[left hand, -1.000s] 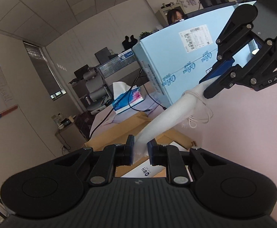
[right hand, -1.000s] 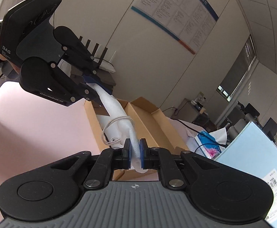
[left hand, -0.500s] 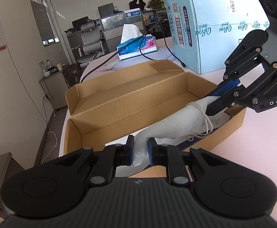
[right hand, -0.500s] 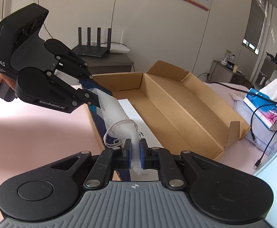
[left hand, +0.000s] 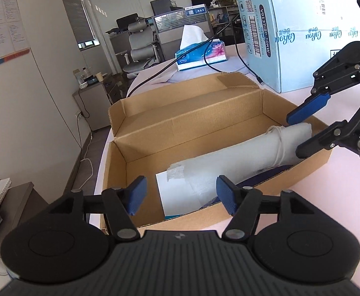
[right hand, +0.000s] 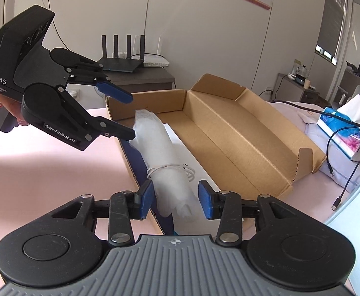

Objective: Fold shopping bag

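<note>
The rolled-up white shopping bag (right hand: 165, 157), with its cord handle looped around the roll, lies inside the open cardboard box (left hand: 194, 123) on the pink bench (right hand: 44, 162). It rests along the box's near long wall on top of flat white and dark blue items already in the box, which itself sits at the bench's far edge, where the floor and a small cabinet show beyond it.

Both grippers are letting go. The left gripper (left hand: 181, 196) has its jaws opening, spread wide on either side of one end of the roll, and the blue pads (left hand: 136, 194) stand clear of the fabric. The right gripper (right hand: 175, 199) is opening too (less wide than the left), with the other end of the roll between its jaws; its pads lie close to the bag, yet a gap shows on each side, so nothing is pinched.

Judging from this, the folding itself looks finished and the step in hand is the release, setting the bundle down in the box. The next move calls for drawing both grippers back and up, away from the ends of the roll, without snagging the loose cord loop (right hand: 189, 171) near the right jaws, since a caught cord could drag the roll open again. The blue tissue box (left hand: 200, 53) and the large pale blue carton (left hand: 303, 37) stand well apart and play no part.
</note>
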Action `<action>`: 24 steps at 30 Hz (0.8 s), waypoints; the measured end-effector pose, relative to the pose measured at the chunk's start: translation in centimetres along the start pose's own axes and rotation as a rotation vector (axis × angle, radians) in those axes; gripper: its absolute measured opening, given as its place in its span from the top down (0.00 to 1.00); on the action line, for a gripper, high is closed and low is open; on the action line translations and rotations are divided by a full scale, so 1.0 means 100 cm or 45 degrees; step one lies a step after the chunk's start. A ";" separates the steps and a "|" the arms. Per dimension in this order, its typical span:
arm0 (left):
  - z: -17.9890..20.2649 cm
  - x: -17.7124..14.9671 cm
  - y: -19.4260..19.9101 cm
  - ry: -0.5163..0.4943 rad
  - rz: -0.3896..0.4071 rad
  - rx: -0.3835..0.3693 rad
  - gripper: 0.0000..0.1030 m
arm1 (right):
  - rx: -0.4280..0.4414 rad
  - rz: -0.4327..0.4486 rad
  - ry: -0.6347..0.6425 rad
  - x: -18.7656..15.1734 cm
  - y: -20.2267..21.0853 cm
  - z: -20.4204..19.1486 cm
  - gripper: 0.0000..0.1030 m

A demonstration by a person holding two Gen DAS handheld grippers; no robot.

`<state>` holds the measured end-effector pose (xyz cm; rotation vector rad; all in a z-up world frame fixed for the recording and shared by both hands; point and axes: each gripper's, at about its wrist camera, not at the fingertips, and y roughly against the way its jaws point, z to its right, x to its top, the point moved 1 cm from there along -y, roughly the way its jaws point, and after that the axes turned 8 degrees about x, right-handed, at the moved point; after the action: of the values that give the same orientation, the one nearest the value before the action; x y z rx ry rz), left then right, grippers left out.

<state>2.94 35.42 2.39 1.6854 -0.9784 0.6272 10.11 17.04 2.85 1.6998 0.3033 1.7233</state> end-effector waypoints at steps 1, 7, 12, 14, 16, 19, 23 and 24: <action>-0.001 -0.001 0.004 0.005 -0.006 0.008 0.32 | -0.007 0.017 -0.005 0.000 0.006 -0.002 0.57; 0.008 -0.014 0.030 0.022 -0.012 0.019 0.23 | -0.040 0.076 -0.001 -0.007 0.028 -0.014 0.47; 0.023 -0.019 0.047 0.097 -0.034 0.032 0.21 | -0.080 0.126 -0.026 -0.017 0.042 -0.022 0.45; 0.029 -0.020 0.053 0.143 -0.046 0.081 0.19 | -0.088 0.185 -0.054 -0.021 0.053 -0.027 0.42; 0.037 -0.020 0.058 0.180 -0.057 0.132 0.19 | -0.081 0.250 -0.084 -0.025 0.064 -0.031 0.41; 0.052 -0.018 0.065 0.243 -0.085 0.217 0.17 | -0.131 0.350 -0.139 -0.031 0.080 -0.042 0.24; 0.073 -0.016 0.080 0.348 -0.068 0.315 0.12 | -0.244 0.514 -0.239 -0.040 0.098 -0.064 0.12; 0.078 -0.016 0.085 0.361 -0.047 0.326 0.11 | -0.254 0.527 -0.252 -0.042 0.101 -0.069 0.06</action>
<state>-5.55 27.43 3.03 1.7706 -0.6851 0.9698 0.14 9.05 4.84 1.8532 -0.3235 1.7771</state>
